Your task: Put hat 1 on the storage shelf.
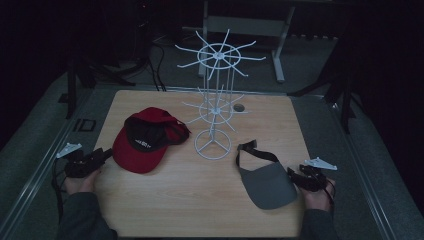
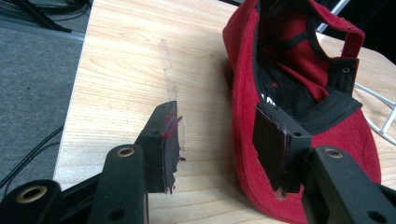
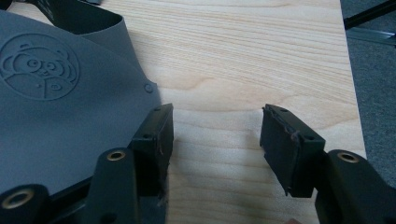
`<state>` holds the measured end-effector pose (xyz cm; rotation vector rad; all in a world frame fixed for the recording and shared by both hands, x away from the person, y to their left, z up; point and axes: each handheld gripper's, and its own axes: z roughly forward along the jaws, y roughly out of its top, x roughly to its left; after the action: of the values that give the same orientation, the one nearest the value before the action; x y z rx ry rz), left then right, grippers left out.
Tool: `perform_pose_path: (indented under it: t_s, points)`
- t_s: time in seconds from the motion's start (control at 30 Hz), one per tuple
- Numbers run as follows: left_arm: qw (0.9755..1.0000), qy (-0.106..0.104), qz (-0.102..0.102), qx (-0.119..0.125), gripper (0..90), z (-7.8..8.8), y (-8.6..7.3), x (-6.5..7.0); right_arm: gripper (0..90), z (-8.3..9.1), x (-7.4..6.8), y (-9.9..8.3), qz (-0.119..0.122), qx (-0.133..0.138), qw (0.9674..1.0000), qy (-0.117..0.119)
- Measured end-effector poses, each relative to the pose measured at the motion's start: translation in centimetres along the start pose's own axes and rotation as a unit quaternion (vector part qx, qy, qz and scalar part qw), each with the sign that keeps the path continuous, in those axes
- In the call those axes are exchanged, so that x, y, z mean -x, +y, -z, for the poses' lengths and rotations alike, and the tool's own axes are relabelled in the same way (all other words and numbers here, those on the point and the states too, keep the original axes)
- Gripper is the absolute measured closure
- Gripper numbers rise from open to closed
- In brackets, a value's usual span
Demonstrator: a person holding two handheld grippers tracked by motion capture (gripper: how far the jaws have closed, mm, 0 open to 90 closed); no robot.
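Note:
A red cap [image 1: 145, 140] with a black lining lies upside down on the wooden table [image 1: 200, 190], left of a white wire rack [image 1: 215, 95]. A grey visor [image 1: 265, 182] with a black strap lies at the right. My left gripper [image 1: 102, 156] rests at the table's left edge, open, its jaws pointing at the cap's brim [image 2: 243, 116]; nothing is between the pads, only bare wood. At the right edge my right gripper [image 1: 294, 176] is open beside the visor [image 3: 60, 107], whose grey brim, embossed with a bear, lies just left of the left jaw.
The rack's round wire base [image 1: 212, 145] stands mid-table between the two hats. A small round hole [image 1: 239, 107] sits in the table behind the rack. Dark floor, cables and stand legs [image 1: 280, 55] surround the table.

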<state>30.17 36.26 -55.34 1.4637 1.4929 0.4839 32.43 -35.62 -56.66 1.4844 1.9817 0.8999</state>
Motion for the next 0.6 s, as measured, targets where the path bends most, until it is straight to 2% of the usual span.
perform_pose_path:
  t_s: [0.17,0.2,0.33,0.4,0.53,0.57,0.6]
  points:
    - [0.9999,-0.009,-0.008,-0.004,51.5,-0.2,0.3,0.3,42.0,0.0,0.0,0.0,0.003,0.000,1.0000,0.003]
    - [0.9995,-0.007,-0.027,-0.011,51.5,-0.4,0.7,0.5,41.7,0.0,0.0,0.0,0.004,-0.001,1.0000,0.004]
    - [0.9991,-0.004,-0.040,-0.017,51.7,-0.6,1.4,0.8,40.8,0.0,0.0,0.0,0.004,-0.001,1.0000,0.005]
    - [0.9984,-0.006,-0.051,-0.023,52.5,-0.8,2.3,1.2,40.2,0.0,-0.1,0.0,0.004,-0.002,1.0000,0.005]
    - [0.9974,0.008,-0.064,-0.033,56.0,-1.2,3.3,1.6,40.0,0.0,-0.1,0.0,0.005,-0.002,1.0000,0.006]
    - [0.9970,0.019,-0.067,-0.034,58.8,-1.2,3.8,1.7,39.9,0.0,-0.1,0.0,0.005,-0.003,1.0000,0.006]
    - [0.9970,0.019,-0.067,-0.034,62.5,-1.2,3.8,1.7,39.9,0.0,-0.1,0.0,0.005,-0.003,1.0000,0.006]
